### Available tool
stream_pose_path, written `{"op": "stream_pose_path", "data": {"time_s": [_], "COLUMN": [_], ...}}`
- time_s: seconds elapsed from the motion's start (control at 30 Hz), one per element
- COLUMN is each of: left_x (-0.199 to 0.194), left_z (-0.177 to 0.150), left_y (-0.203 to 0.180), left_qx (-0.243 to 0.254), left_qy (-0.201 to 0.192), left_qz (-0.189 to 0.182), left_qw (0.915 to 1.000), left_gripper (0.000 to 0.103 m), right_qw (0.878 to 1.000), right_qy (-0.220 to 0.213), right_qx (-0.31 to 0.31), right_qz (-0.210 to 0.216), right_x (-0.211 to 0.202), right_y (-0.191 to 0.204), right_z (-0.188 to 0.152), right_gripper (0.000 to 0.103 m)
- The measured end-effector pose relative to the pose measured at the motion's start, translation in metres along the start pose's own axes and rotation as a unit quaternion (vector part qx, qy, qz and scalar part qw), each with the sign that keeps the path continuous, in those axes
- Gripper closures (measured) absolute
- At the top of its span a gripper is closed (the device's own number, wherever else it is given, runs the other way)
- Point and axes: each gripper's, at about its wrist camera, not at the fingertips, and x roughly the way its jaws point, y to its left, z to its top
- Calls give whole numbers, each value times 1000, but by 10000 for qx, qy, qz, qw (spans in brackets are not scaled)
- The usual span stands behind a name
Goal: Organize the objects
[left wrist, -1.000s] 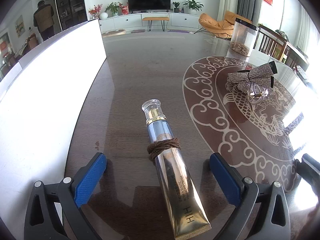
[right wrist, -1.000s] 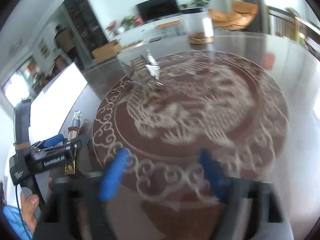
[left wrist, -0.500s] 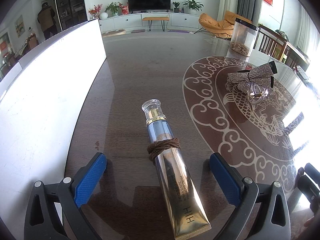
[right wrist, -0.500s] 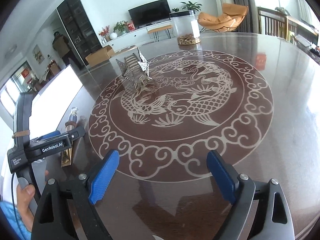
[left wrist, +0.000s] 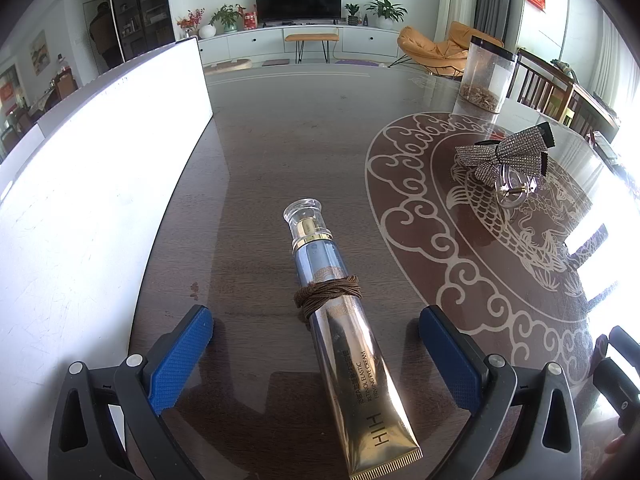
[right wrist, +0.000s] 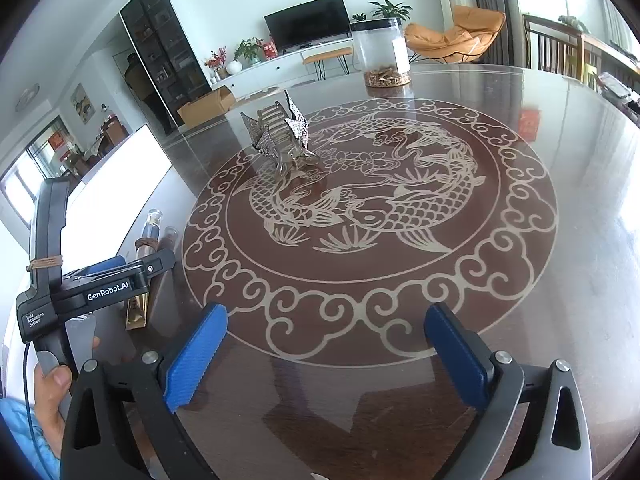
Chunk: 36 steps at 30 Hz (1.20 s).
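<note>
A gold and blue eye-cream tube (left wrist: pixel 340 312) with a clear cap lies on the dark table, a brown hair tie (left wrist: pixel 326 294) wound around its middle. My left gripper (left wrist: pixel 316 356) is open, its blue pads on either side of the tube's lower half without touching it. A glittery bow hair clip (left wrist: pixel 506 156) lies on the fish pattern to the right; it also shows in the right wrist view (right wrist: pixel 280 136). My right gripper (right wrist: pixel 326 354) is open and empty above the pattern's near rim. The tube (right wrist: pixel 146 248) and left gripper (right wrist: pixel 108 284) show at its left.
A large white board (left wrist: pixel 88 184) lies along the table's left side. A clear jar (left wrist: pixel 486 74) with dried bits stands at the far right of the table. The round fish inlay (right wrist: pixel 372 216) covers the table's middle.
The right wrist view has swung and steadied from a blurred frame, now lower and closer to the pattern's near rim. The left gripper and the tube have not moved.
</note>
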Motion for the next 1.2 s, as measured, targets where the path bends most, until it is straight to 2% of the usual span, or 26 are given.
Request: {"op": "stream_pose_path", "data": {"time_s": [1.2], "left_x": [0], "left_z": [0], "left_y": [0], "left_qx": [-24], "left_qy": [4], "left_qz": [-27], "left_qw": [10000], "left_gripper": [0], "right_qw": [10000], "right_qy": [40], "right_qx": [-62], "right_qz": [-32], "right_x": [2], "right_y": [3], "right_z": [0], "right_gripper": [0]}}
